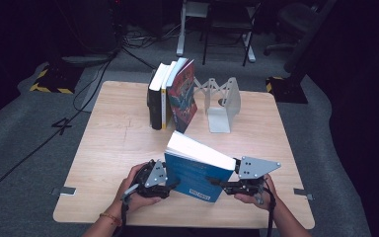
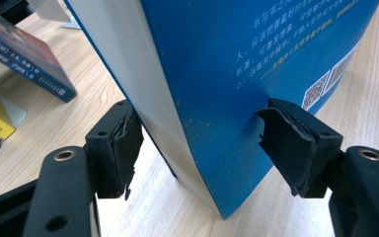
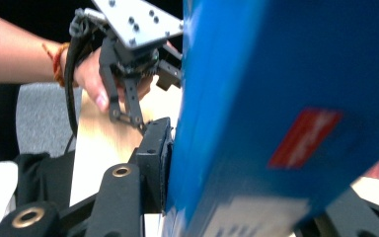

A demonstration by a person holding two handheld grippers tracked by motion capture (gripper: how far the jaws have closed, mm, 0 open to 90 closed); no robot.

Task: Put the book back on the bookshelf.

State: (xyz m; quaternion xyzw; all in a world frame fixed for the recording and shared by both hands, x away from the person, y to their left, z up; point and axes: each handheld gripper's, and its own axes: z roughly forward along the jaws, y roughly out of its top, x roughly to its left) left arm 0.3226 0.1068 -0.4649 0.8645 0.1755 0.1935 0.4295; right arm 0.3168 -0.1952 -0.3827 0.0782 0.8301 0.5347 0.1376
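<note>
Blue book (image 1: 197, 174) upright at the table's (image 1: 113, 143) near edge, between two grippers.
Right gripper (image 1: 225, 184) pinches the book; left gripper (image 1: 173, 184) spread around its corner, pads clear. Beyond, the bookend (image 1: 223, 103) holds leaning books (image 1: 171, 95).

The left gripper (image 1: 173, 184) is showing black linkage arms, brass-ringed pivot holes and a grey three-cornered plate studded with small screws, and the foam pads (image 2: 123, 148) on its jaws are looking torn and ragged at the edges. The right gripper (image 1: 216, 182) is wearing the same black frame and a matching grey plate dotted with dark screw heads, with a black cable trailing down from it. The person's forearms are showing bare, with no sleeves, and the left hand (image 1: 139, 195) is wearing a thin red-and-orange thread band at the wrist.
</note>
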